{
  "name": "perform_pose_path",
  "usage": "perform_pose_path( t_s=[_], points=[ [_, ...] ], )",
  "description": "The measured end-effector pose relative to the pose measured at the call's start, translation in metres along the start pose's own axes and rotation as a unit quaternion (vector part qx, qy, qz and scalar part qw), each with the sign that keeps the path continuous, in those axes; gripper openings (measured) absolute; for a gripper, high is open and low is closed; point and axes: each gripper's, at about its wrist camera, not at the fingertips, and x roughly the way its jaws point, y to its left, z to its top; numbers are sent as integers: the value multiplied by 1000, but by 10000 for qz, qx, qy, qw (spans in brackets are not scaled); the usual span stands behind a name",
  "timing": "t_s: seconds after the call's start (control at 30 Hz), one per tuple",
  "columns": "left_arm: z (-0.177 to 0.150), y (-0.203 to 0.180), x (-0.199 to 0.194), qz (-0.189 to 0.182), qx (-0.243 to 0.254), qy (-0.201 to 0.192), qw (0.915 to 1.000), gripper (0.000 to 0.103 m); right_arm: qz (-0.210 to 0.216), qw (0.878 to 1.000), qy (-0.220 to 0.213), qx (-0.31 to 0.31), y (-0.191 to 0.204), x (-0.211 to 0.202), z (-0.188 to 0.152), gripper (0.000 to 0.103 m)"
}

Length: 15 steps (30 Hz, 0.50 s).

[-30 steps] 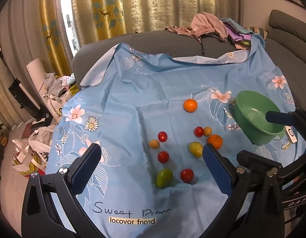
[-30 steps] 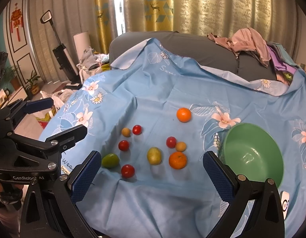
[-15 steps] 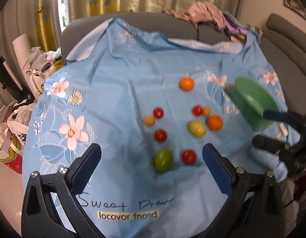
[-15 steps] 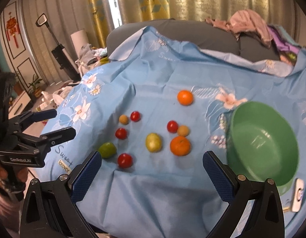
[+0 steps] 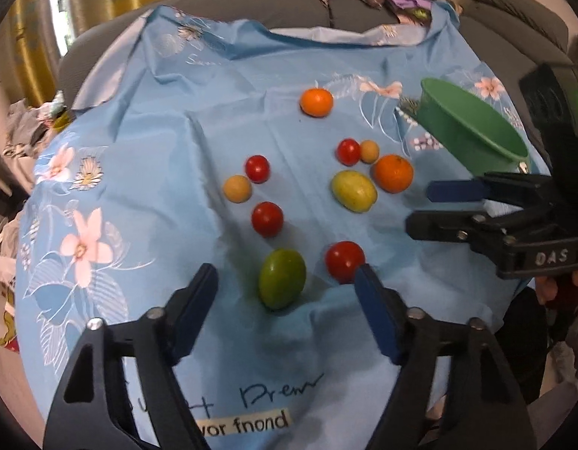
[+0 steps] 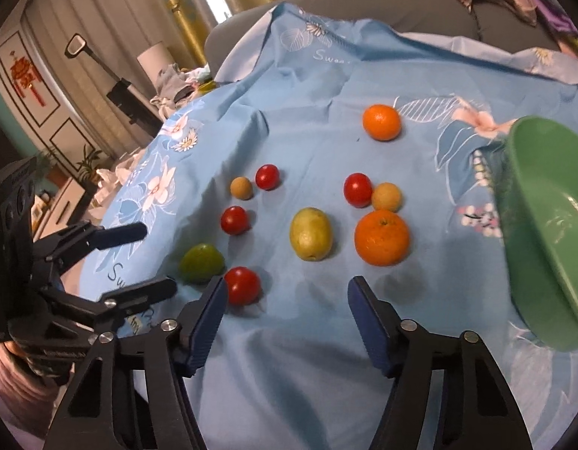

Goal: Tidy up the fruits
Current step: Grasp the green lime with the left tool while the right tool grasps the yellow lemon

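Both grippers have dropped toward the fruit on the blue cloth (image 5: 169, 120). Left gripper (image 5: 285, 292) jaws closing around the green fruit (image 5: 282, 283), not yet touching; right gripper (image 6: 287, 300) jaws closing on nothing. Green bowl (image 6: 544, 225) waits empty.

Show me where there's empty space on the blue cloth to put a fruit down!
The blue cloth is bare on its flowered side, beyond the red tomatoes, and behind the far orange toward the sofa. A strip lies open near the printed lettering. It is crowded in the middle, where the yellow fruit and near orange nearly touch, beside the green bowl.
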Motion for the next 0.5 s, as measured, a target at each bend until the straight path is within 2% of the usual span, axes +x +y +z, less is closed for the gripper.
perform_pose_path(
  t_s=[0.1,0.27,0.37,0.5],
  points=[
    [3,-3,13,-76,78,106,9999,59,112,9999,100,-5,-2,12,5,61],
    [6,-3,24,-44,276,189,9994,56,1,9998,188,-38,-8,30,11,59],
    [10,-4,34,-15,435,397,9983,50,-81,9996,253,-113,-10,40,18,54],
    [11,-3,44,-23,593,585,9965,45,-207,9990,257,-290,-8,45,26,52]
  ],
)
